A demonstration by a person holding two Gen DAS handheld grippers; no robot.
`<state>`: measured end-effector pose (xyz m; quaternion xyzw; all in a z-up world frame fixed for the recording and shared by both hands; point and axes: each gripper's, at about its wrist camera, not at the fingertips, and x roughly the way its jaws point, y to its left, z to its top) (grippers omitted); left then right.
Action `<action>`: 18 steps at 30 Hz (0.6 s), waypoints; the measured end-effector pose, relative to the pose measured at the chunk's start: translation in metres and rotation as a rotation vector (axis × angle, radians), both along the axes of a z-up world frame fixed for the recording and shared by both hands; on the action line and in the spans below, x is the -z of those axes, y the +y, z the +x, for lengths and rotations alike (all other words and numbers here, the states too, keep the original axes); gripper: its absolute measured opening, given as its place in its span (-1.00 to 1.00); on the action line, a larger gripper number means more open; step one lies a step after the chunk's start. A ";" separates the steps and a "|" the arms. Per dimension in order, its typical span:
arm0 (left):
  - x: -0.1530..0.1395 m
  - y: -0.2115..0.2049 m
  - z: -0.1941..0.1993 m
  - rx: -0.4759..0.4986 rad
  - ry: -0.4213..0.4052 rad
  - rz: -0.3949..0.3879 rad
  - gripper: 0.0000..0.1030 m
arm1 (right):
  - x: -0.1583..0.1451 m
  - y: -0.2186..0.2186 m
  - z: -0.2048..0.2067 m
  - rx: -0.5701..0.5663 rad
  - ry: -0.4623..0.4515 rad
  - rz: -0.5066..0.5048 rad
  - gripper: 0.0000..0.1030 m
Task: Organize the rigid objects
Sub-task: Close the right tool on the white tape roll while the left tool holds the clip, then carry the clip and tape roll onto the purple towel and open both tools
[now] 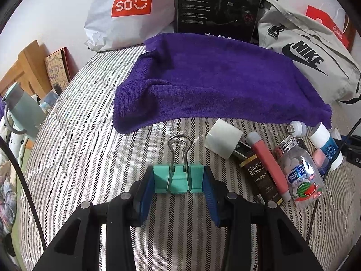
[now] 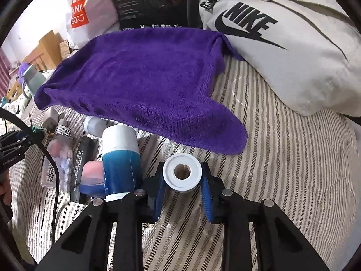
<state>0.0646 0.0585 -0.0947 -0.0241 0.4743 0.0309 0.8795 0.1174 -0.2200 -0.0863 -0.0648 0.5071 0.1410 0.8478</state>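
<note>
**Striped bedding, both grippers loaded**

Striped grey-white quilt (image 1: 79,158) is my work surface, slightly glossy weave, on a bed against a white wall. Purple terry towel (image 1: 214,79) lies spread flat across the middle. Behind it: white Miniso bag (image 1: 126,13), black carton (image 1: 216,6), grey Nike bag (image 1: 311,63). Wooden furniture and a pale green flask (image 1: 22,113) sit off the left edge.

My left gripper (image 1: 179,180) is clamped on a mint-green binder clip (image 1: 178,178), blue pads against its two sides, wire handles pointing away toward the towel. It sits low over the quilt; contact with the quilt I can't tell.

My right gripper (image 2: 182,178) pinches a white plastic spool (image 2: 182,173), round, hollow core facing the camera, just in front of the towel's near edge.

Clutter sits between the two grippers: clear candy bottle (image 1: 300,176) with watermelon label, pink tube (image 1: 270,164), dark flat box (image 1: 259,176), white roll (image 1: 223,140), blue-and-white bottle (image 1: 327,146), all touching or overlapping.

Only the left view shows the pink tube, white roll and clip clearly. Only the right view shows the spool; there the blue-and-white bottle looms beside the left pad, and the other gripper shows at the far left edge.
</note>
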 end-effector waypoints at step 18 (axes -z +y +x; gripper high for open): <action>-0.023 0.029 -0.010 0.035 -0.030 -0.098 -0.24 | -0.026 -0.010 -0.023 0.065 0.004 0.046 -0.43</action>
